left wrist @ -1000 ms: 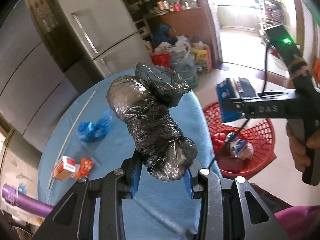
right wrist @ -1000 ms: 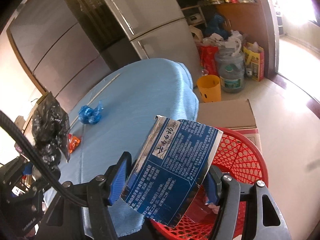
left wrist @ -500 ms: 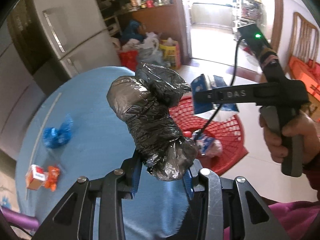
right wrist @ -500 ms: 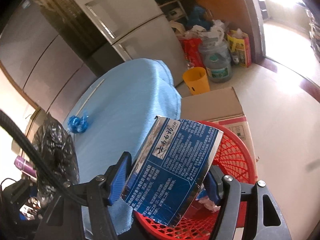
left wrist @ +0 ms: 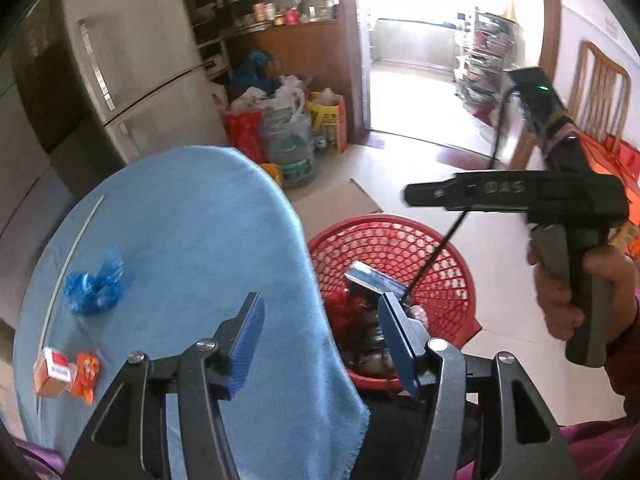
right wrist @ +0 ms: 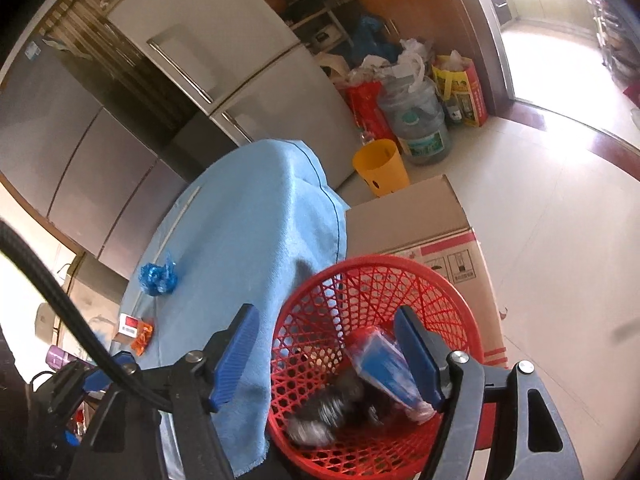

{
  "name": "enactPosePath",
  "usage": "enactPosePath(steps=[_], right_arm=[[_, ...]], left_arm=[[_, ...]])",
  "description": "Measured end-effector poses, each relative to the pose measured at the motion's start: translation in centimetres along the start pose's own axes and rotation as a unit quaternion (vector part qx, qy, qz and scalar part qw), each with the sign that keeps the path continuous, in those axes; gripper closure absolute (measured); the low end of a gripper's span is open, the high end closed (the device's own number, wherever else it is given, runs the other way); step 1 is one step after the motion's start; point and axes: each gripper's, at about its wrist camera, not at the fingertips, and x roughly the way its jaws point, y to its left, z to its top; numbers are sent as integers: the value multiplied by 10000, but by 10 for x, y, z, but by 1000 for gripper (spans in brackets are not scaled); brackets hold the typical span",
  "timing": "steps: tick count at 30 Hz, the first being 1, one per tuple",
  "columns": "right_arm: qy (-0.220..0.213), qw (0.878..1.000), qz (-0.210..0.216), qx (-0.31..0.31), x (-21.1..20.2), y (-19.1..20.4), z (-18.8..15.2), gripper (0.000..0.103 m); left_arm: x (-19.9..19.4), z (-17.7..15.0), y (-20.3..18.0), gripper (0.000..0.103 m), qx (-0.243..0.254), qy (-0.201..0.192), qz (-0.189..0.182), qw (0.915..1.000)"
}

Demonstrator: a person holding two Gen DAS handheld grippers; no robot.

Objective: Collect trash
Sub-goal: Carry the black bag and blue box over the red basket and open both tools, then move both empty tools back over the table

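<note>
With both loads dropped into the red basket (right wrist: 372, 280), each hand-held gripper, left (left wrist: 320, 332) and right (right wrist: 328, 352), gapes empty, jaws just opening. Next comes the blue wrapper (left wrist: 94, 288) on the desk (left wrist: 192, 220).

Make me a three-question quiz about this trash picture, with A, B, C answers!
1. Where is the crumpled blue bag?
A. on the blue tablecloth
B. in the basket
C. on the floor

2. What colour is the basket?
A. yellow
B. red
C. green

3. What is the left gripper holding?
A. a black bag
B. a carton
C. nothing

Answers:
1 A, it lies on the tablecloth near the far edge.
2 B, its mesh wall is red.
3 C, its jaws have just opened and nothing sits between them.
</note>
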Motion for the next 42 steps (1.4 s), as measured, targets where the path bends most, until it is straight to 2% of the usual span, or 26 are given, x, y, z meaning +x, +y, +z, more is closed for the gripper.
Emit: enactPosePath(steps=[6, 11, 14, 19, 25, 27, 34, 42], right_arm=[[-14, 9999, 153, -25, 2, 2, 0, 29], [18, 9995, 243, -175, 4, 13, -2, 29], [41, 9992, 280, -272, 6, 23, -5, 29], [168, 9981, 359, -479, 14, 44, -12, 29], [325, 9953, 453, -795, 23, 74, -22, 29], [382, 9939, 488, -907, 26, 85, -26, 29], [729, 9864, 626, -1334, 55, 129, -37, 29], [1019, 9675, 967, -2101, 97, 199, -45, 29]], left_arm=[[-11, -28, 33, 39, -435, 107, 437, 9980], [-29, -75, 73, 38, -1140, 248, 785, 9901], [-44, -104, 99, 37, -1605, 268, 1060, 9810], [-74, -156, 144, 35, -2395, 281, 1579, 9576], [-99, -201, 186, 34, -3136, 230, 1830, 9315], [-102, -208, 196, 34, -3256, 213, 1870, 9266], [-95, -199, 233, 33, -3462, 142, 1807, 9205], [-79, -168, 294, 32, -4066, 124, 1582, 8997]])
